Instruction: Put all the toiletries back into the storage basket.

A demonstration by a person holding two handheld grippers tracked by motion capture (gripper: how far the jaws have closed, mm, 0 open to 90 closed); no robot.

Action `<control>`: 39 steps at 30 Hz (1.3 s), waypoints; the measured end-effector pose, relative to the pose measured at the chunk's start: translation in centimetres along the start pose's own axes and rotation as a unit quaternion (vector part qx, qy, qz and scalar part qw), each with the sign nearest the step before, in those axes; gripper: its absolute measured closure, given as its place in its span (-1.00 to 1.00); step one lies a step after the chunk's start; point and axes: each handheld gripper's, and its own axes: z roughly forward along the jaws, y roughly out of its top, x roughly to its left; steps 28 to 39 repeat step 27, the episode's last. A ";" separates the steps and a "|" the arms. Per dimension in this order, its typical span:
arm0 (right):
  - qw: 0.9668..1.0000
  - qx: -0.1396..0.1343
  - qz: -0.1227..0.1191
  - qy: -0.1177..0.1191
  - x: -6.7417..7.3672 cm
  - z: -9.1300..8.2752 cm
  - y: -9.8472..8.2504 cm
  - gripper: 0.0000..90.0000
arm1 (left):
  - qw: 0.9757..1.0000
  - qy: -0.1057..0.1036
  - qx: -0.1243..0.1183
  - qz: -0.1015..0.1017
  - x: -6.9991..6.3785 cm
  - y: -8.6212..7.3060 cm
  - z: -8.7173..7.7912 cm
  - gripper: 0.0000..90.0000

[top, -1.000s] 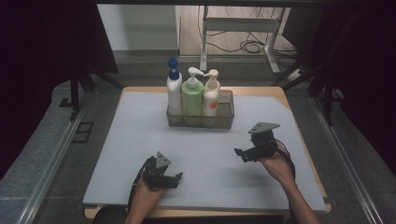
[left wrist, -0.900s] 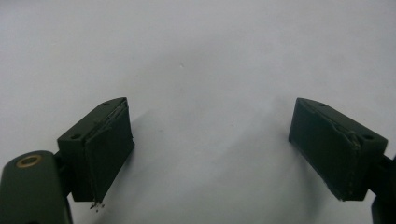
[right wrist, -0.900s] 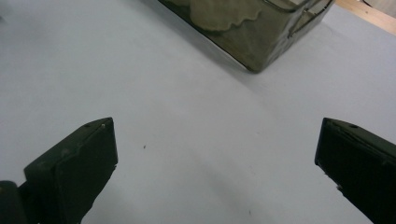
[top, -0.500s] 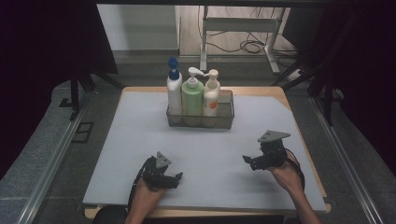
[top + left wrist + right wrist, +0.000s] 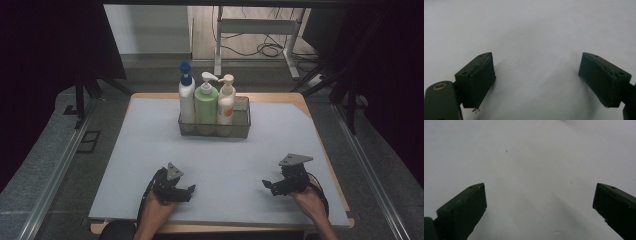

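A clear rectangular bin [image 5: 242, 131] stands at the back middle of the grey mat [image 5: 150, 145]. In it stand a white bottle with a blue cap [image 5: 186, 97], a green pump bottle [image 5: 206, 102] and a cream pump bottle [image 5: 226, 103], all upright. My left gripper [image 5: 189, 192] rests low on the mat near the front edge, left of centre, open; its own view has the gripper [image 5: 535, 77] with jaws wide over bare mat. My right gripper [image 5: 267, 186] sits at the front right, open and empty; its view has the gripper [image 5: 539, 202] spread above the mat.
The wooden table edge [image 5: 295, 98] frames the mat. Metal rails [image 5: 60, 165] run along both sides. A desk frame and cables [image 5: 265, 47] lie on the floor behind the table. Dark curtains flank the scene.
My right gripper has drawn back from the middle right of the mat toward the front right and come lower. The left gripper has stayed put.
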 end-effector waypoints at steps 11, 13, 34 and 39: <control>1.000 0.006 0.019 0.006 0.1 0.8 -2.3 -1.00 | 1.000 0.000 0.000 0.000 0.0 0.0 0.0 -0.71; 1.000 0.008 0.022 0.005 0.1 0.9 -2.6 -1.00 | 1.000 0.000 0.000 0.000 0.0 0.0 0.0 -0.71; 1.000 0.006 0.020 0.001 0.2 0.9 -2.8 -1.00 | 1.000 0.000 0.003 0.001 0.0 0.0 0.0 -0.71; 1.000 0.006 0.020 0.001 0.2 0.9 -2.8 -1.00 | 1.000 0.000 0.003 0.001 0.0 0.0 0.0 -0.71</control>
